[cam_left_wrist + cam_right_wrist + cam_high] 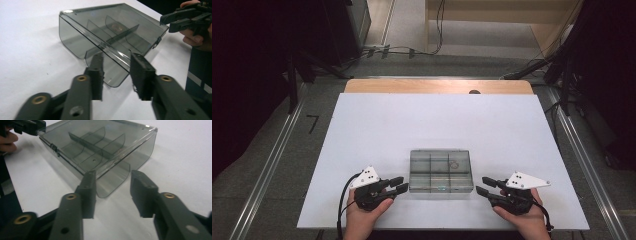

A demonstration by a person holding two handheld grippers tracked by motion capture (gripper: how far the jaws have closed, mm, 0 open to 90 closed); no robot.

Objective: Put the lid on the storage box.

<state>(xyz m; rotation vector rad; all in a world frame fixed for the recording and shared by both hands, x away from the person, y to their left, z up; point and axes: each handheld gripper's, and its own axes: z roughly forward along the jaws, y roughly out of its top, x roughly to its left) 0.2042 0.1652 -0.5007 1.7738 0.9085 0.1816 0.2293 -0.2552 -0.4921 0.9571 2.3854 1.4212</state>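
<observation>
in the high view, the compartment box (441, 171) sat on the white board (362, 130) near the person's edge, lid closed as far as i could judge, a small ring-like item visible in its far-right cell. the left gripper (396, 187) lay just beside the box's left near corner and the right gripper (485, 185) just beside its right near corner, each in a hand (362, 215), neither touching it. beyond the board, a wooden table edge (437, 86) and floor cables (397, 50) stayed well apart from the work and blocked nothing.

in the left gripper view, the jaws stood parted with nothing gripped; the box's rounded corner (113, 75) lay between and just beyond the tips. a risk, as i judged it: closing there would pinch only a curved, slick corner, so the box could squirt out or pivot on the board.

in the right gripper view, the jaws were likewise released, straddling the other rounded corner (112, 183), with the small latch (53, 147) on the front wall farther left. if one side squeezed before the other, the light box would likely slide or twist; a lift by the lid flange alone might pop the latch and spill the contents.
</observation>
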